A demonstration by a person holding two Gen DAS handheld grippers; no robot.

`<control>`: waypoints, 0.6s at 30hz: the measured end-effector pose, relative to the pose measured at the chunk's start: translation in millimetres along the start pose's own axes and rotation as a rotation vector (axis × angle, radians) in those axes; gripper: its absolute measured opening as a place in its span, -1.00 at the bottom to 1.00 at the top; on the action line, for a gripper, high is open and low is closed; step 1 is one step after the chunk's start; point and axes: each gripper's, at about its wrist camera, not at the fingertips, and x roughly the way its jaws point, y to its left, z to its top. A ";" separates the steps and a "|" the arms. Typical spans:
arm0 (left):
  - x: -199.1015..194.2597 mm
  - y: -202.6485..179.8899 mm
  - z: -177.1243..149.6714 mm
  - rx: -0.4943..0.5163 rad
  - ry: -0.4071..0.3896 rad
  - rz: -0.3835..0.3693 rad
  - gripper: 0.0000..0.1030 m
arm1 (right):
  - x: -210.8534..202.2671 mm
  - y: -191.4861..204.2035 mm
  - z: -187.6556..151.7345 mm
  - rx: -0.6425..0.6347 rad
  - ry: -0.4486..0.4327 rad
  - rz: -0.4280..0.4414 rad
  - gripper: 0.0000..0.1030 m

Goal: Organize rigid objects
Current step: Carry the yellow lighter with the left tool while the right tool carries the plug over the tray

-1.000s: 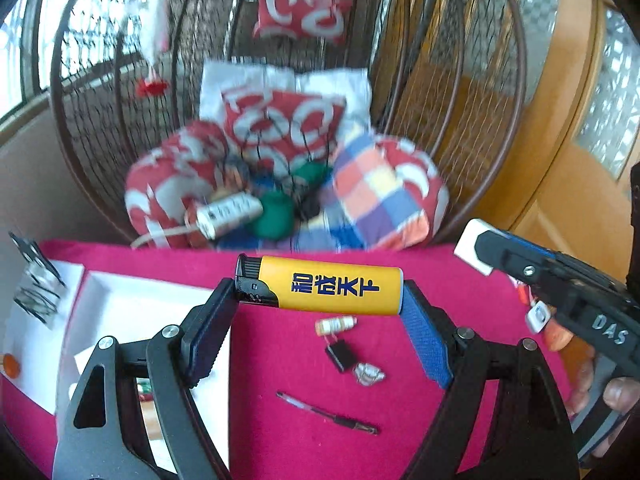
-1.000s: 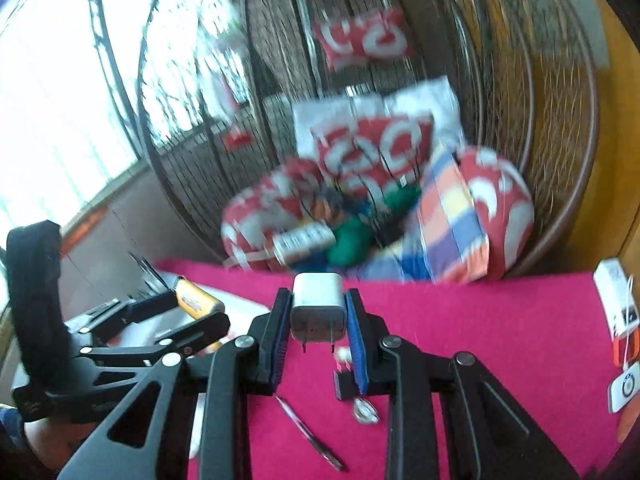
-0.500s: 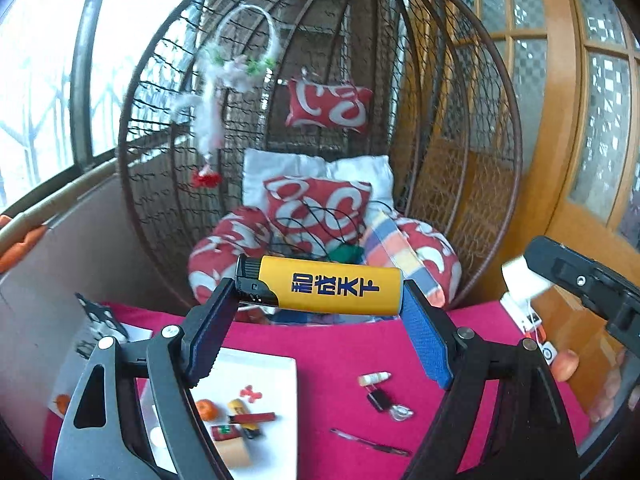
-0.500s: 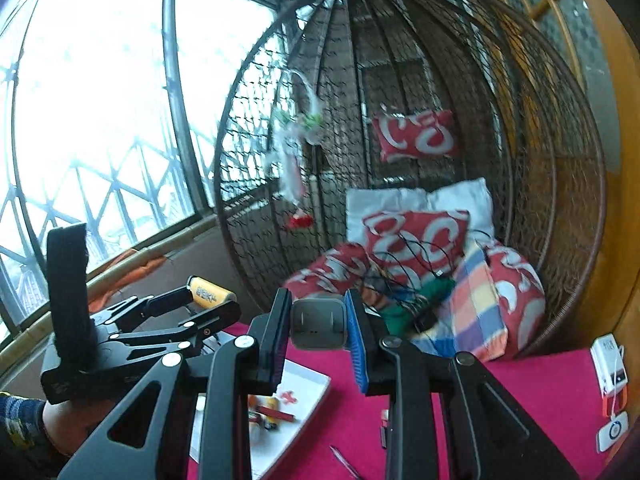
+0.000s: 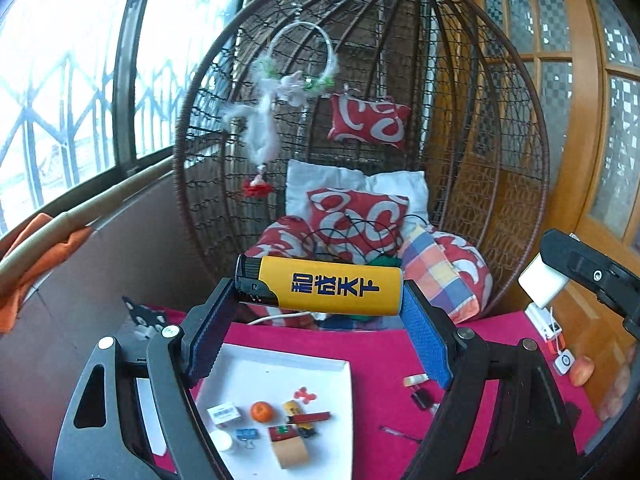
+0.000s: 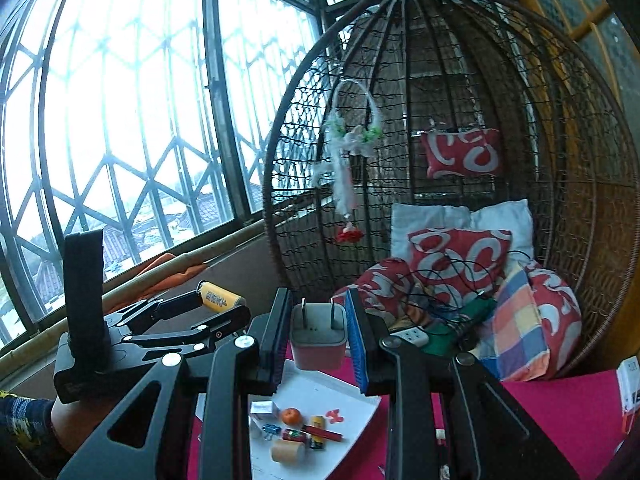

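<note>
The yellow lighter (image 5: 328, 289) carries four dark blue Chinese characters, 和成天下, along its side; it lies crosswise at the centre of the left wrist view, pinched end to end between the blue pads of the left tongs (image 5: 320, 320), which stand wide around its length. In the right wrist view the right tongs (image 6: 318, 334) pinch a white charger plug (image 6: 318, 330) at centre frame, its two prongs pointing up, the pads pressing its sides. Below both sets of tongs a white tray (image 5: 320, 364) sits on the magenta surface (image 5: 384, 352) and holds a small white box (image 5: 224, 414), an orange ball (image 5: 262, 411), a blue binder clip (image 5: 245, 436), a red pen (image 5: 312, 417), a tan roll (image 5: 291, 453) and a red flower-shaped piece (image 5: 305, 395). To the tray's right, on the surface, lie a black clip (image 5: 422, 398) and a thin pen (image 5: 400, 434). Compared with a second ago, both views have tilted upward: the wicker egg chair (image 5: 500, 160) now shows whole, the window grille fills the upper left, and the tray's contents have come into view.
</note>
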 end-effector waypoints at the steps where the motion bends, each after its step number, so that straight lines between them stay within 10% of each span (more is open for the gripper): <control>1: -0.9 5.6 0.1 -0.003 0.000 0.004 0.59 | 1.0 2.8 0.1 -0.001 0.000 0.003 -0.50; 18: 15.2 66.9 -6.6 -0.002 0.054 0.027 0.59 | 46.8 40.8 -5.1 0.017 0.040 0.043 -0.50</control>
